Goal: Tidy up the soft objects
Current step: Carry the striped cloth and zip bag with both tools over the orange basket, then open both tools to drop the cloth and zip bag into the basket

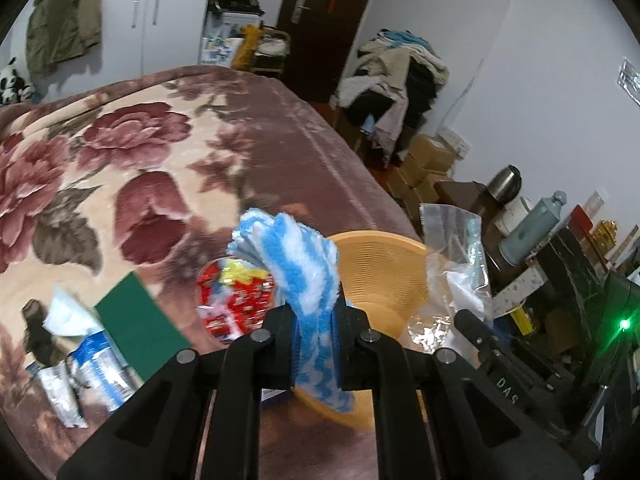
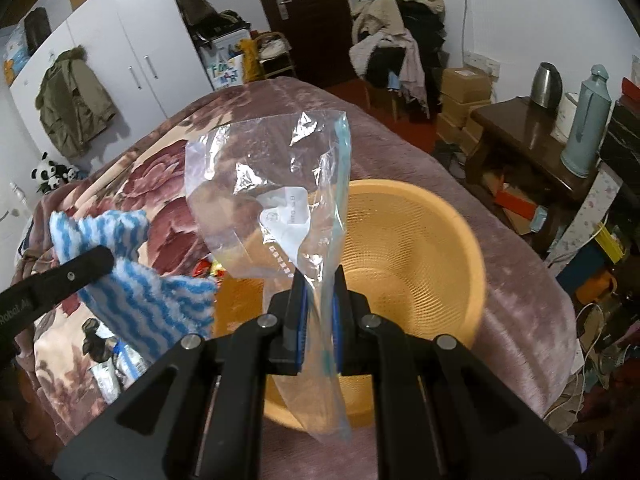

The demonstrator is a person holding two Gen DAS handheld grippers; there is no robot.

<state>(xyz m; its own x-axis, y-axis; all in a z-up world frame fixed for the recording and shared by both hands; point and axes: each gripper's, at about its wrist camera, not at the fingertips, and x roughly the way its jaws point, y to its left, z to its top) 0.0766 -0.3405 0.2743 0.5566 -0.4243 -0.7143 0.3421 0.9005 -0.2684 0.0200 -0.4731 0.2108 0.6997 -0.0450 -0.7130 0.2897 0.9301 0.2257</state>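
My left gripper is shut on a blue-and-white striped fuzzy cloth, held above the bed beside the orange mesh basket. The cloth also shows in the right wrist view, left of the basket. My right gripper is shut on a clear plastic zip bag, held upright over the basket's near left rim. The bag also shows in the left wrist view, with the right gripper below it.
On the floral blanket lie a red snack packet, a green card and blue-white packets. A dark wooden table with a kettle and flask stands right of the bed. Clothes pile and boxes stand beyond.
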